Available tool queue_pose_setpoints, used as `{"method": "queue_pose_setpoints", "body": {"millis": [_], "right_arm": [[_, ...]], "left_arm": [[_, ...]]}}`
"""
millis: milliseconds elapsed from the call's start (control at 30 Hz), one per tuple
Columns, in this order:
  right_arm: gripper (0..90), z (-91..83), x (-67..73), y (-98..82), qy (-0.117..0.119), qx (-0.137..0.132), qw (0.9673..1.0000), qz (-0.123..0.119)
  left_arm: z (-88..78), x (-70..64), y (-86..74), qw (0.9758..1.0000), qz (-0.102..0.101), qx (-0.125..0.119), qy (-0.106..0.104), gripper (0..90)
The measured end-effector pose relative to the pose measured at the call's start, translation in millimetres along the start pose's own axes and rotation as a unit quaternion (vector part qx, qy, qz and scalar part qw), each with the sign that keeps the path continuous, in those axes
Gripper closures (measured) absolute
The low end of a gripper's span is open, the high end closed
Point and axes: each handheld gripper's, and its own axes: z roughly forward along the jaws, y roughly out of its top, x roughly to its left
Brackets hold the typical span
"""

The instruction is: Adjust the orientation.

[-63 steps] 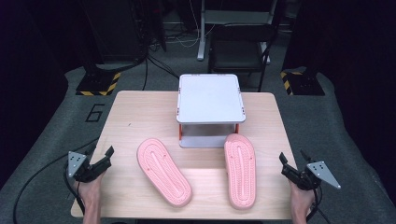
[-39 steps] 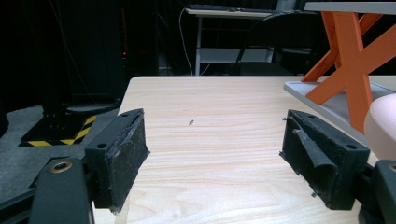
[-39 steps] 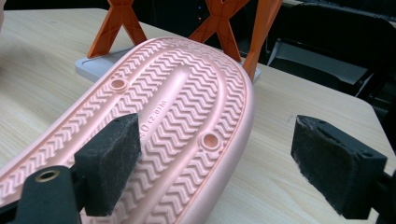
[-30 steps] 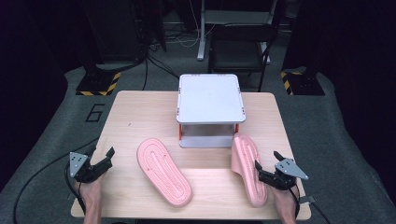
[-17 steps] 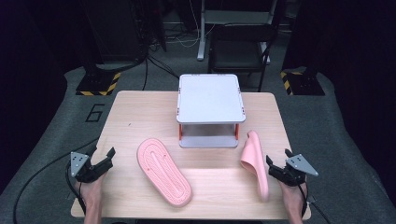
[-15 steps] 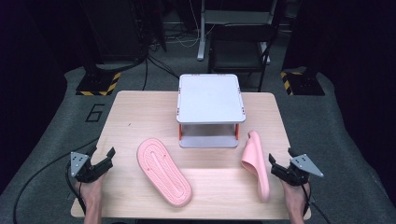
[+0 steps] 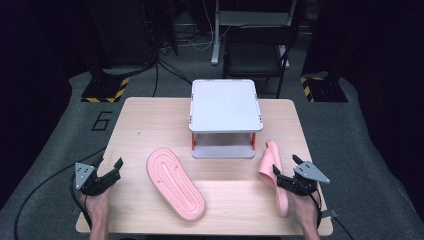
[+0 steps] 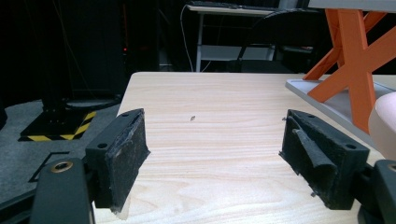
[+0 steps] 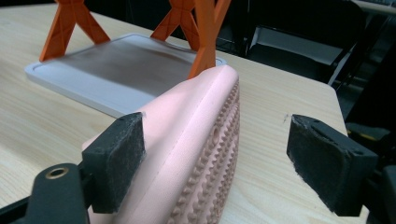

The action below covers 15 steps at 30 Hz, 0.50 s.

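On the pale wooden table, the right-hand pink foam slipper stands tipped up on its long edge near the table's right side, just right of the small white two-tier rack with orange legs; I judge it is tilted this way so its thin side can sit between two jaws and it can be lifted toward the rack's lower white tray. The right hand-held gripper meets it from the right: in the right gripper view its jaws stand wide apart, the left pad touching or almost touching the smooth upper face of the slipper while the right pad is well clear of the ribbed sole, so nothing is clamped. The other pink foam slipper lies flat, sole upward, in the middle of the table's near half. The left hand-held gripper waits at the table's left edge, jaws spread wide and empty, with bare wood between them.
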Motion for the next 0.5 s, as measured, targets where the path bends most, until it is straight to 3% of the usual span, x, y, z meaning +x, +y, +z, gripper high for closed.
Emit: {"method": "queue_pose_setpoints", "body": {"millis": [200, 500], "right_arm": [[19.2, -12.2, -18.5, -2.6, -0.019, -0.013, 0.9997, 0.007], [20.8, -30.1, -60.9, -17.5, -0.063, 0.009, 0.9972, 0.039]], "left_arm": [[0.0, -0.1, 0.0, 1.0000, 0.000, 0.000, 0.000, 21.9], [0.5, -0.8, -0.3, 1.0000, 0.000, 0.002, 0.000, 21.9]]}}
